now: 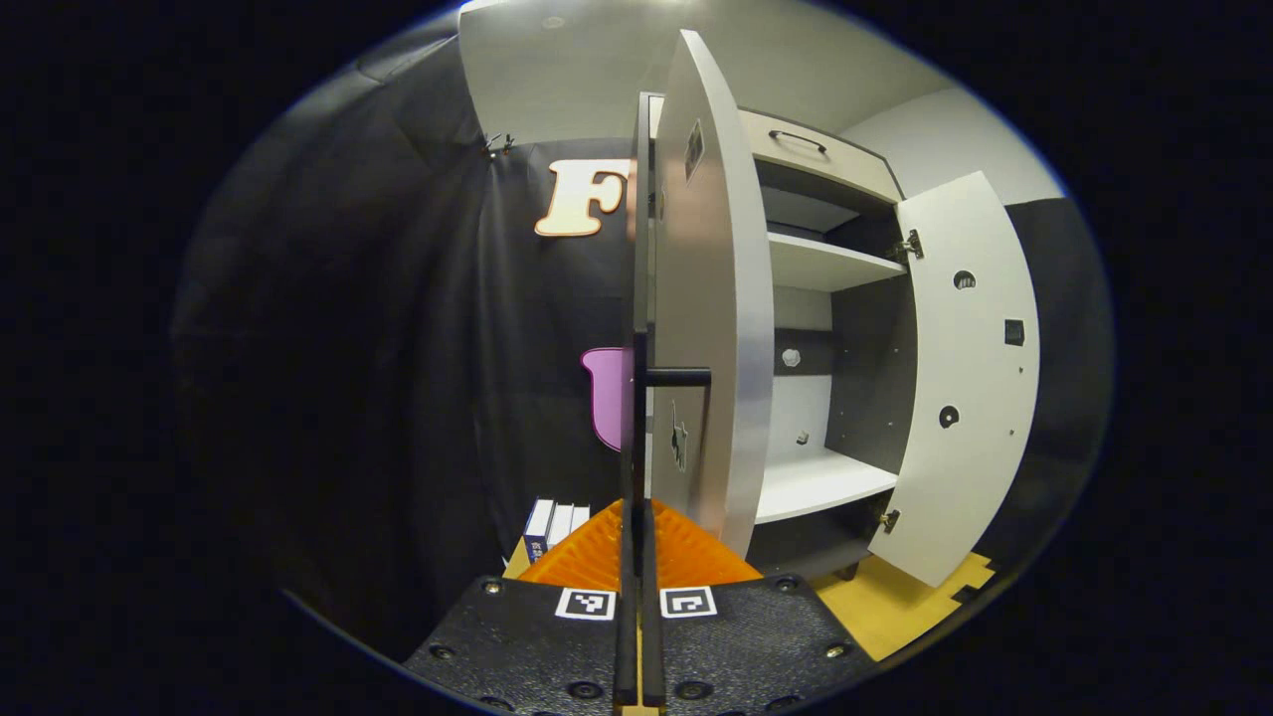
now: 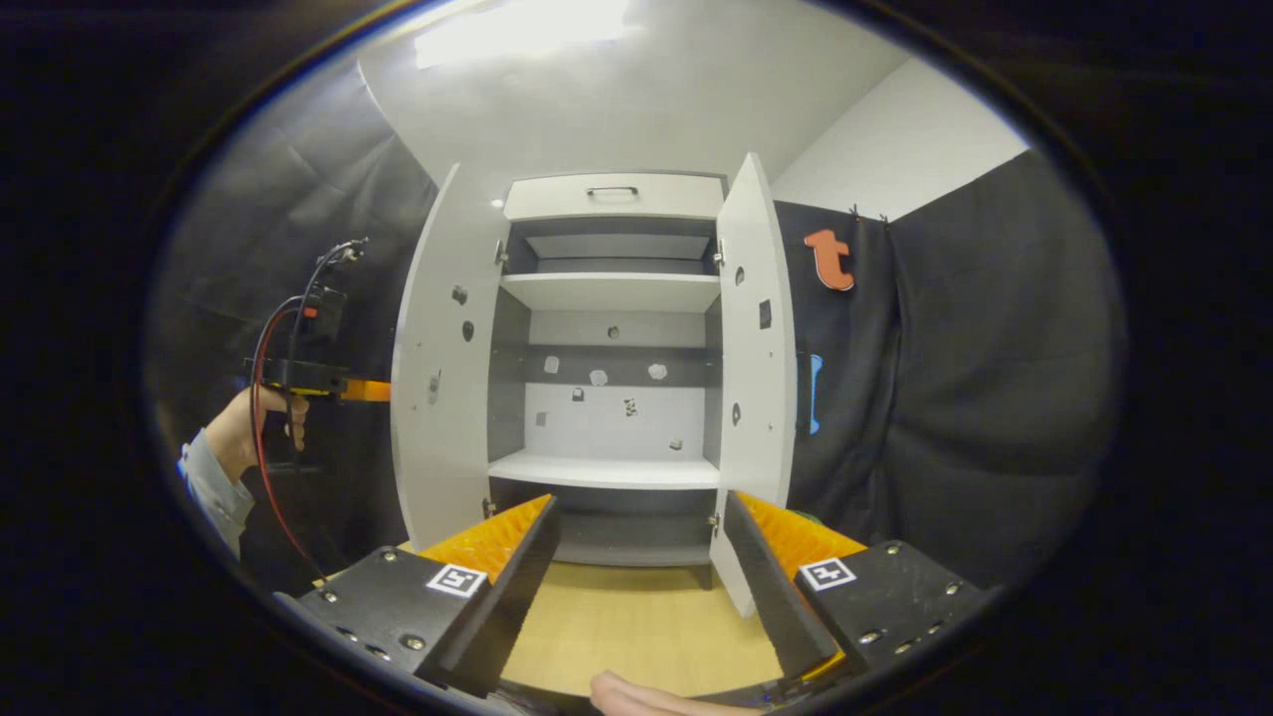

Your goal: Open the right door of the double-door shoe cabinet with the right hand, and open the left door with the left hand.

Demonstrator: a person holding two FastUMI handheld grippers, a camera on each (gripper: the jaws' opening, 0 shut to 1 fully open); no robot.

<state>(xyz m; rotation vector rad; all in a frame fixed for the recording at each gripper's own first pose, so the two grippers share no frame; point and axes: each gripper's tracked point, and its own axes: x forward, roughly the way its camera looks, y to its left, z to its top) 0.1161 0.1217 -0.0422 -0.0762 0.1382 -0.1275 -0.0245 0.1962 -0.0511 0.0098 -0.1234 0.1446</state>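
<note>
The white shoe cabinet (image 2: pixel 609 291) stands with both doors swung wide and its shelves bare. In the right gripper view the left door (image 2: pixel 443 368) and right door (image 2: pixel 756 348) flank the opening. My right gripper (image 2: pixel 641 587) is open, well back from the cabinet, with nothing between its fingers. My left gripper (image 2: pixel 323 383), held by a hand (image 2: pixel 239 428), sits at the outer face of the left door. In the left gripper view that door (image 1: pixel 711 298) is seen edge-on. There the left gripper (image 1: pixel 636 517) is shut on the door's thin black vertical handle (image 1: pixel 635 298). The right door (image 1: pixel 965 378) hangs open beyond.
A closed drawer (image 2: pixel 612 196) tops the cabinet. The floor (image 2: pixel 617 617) in front is light wood. Some books (image 1: pixel 552 522) stand low beside the cabinet's left side. Black cloth walls close in on both sides. A red cable (image 2: pixel 264 467) hangs from the left gripper.
</note>
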